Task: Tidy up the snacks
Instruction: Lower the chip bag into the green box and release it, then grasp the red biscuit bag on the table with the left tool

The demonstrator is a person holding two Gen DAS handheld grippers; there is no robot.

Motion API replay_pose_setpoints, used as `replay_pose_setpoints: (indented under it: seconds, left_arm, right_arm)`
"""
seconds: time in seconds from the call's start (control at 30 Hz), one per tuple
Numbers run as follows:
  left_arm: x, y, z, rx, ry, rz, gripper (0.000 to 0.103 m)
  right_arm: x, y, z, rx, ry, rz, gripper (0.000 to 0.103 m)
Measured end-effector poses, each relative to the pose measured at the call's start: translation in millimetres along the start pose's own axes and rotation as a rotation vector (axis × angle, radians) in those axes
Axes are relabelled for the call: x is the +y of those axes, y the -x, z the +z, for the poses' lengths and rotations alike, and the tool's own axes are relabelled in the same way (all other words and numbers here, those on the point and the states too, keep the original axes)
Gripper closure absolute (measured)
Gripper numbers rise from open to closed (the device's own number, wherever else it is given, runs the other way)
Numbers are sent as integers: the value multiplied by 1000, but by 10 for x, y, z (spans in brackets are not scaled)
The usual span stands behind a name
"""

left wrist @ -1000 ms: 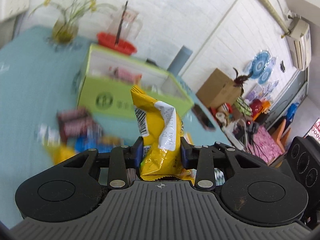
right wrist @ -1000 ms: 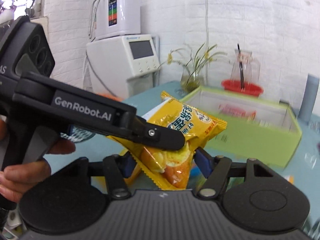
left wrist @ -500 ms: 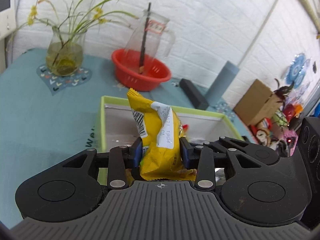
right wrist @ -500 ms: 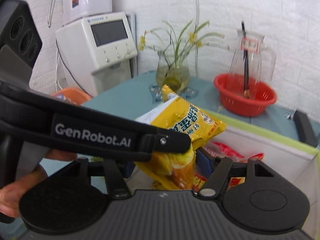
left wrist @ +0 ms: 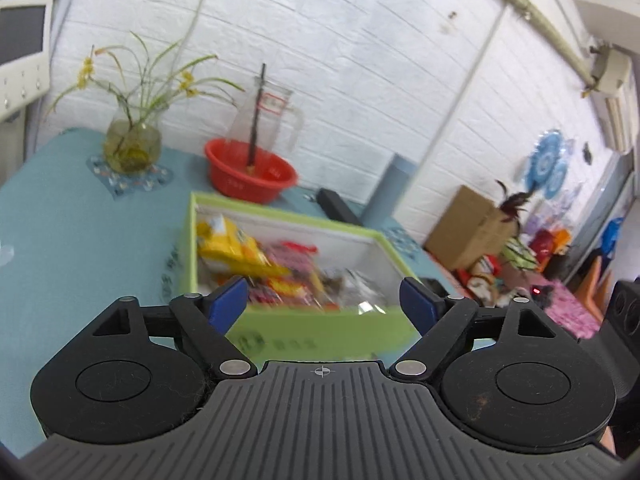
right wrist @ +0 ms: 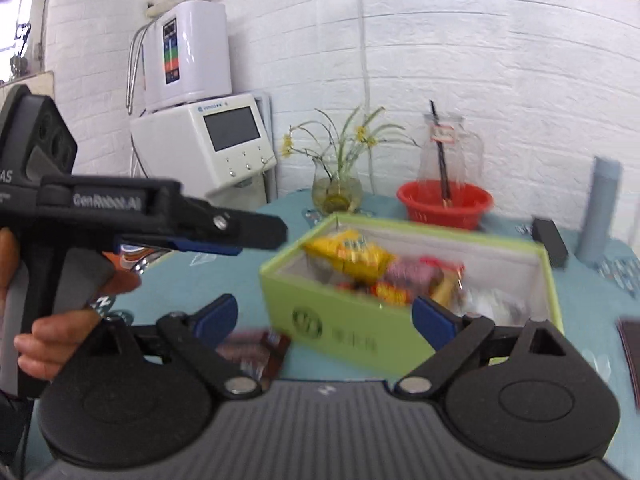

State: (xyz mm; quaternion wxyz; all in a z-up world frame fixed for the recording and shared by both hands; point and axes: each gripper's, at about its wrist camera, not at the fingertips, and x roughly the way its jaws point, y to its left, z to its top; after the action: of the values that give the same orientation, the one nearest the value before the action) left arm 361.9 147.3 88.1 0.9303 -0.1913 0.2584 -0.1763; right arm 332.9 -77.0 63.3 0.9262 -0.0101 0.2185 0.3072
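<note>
While both tools hang over the teal table, status per item:
L gripper (left wrist: 323,302): jaws spread wide, nothing between the blue pads (left wrist: 226,300); aimed at the box from its near side.
R gripper (right wrist: 325,322): jaws also wide apart, nothing held; box just past its tips.
L tool from R cam: black body (right wrist: 160,220) w/ "GenRobot.AI" lettering, held by a hand (right wrist: 56,320), off to the box's left, not touching it.
Green box (left wrist: 312,340): open top, white lining, on table (left wrist: 80,240).
Yellow snack bag (left wrist: 230,250): inside box, at its far-left end, lying tilted.
Other snacks: red/pink packs (left wrist: 292,276) beside yellow bag in box, blurred.
Dark wrapper (right wrist: 256,354): on table outside box, near R gripper's left finger.
Behind box: red basin (left wrist: 250,174) w/ clear pitcher (left wrist: 272,116), flower vase (left wrist: 132,144).
</note>
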Motion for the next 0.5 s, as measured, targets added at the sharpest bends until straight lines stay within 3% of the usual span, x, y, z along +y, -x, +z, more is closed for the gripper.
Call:
replay_pose_setpoints:
  seconds: [0.2, 0.3, 0.4, 0.5]
  left_arm:
    - [-255, 268, -908, 118, 62, -54, 29]
    - [-302, 265, -1319, 198, 121, -87, 31]
    - [-361, 168, -1510, 260, 143, -75, 35]
    - [-459, 64, -1523, 284, 101, -81, 37]
  right_arm:
    - [127, 701, -1043, 106, -173, -108, 10]
    - [204, 893, -1427, 167, -234, -121, 10]
    - [269, 956, -1558, 183, -234, -114, 10]
    - [315, 877, -1500, 173, -185, -105, 10]
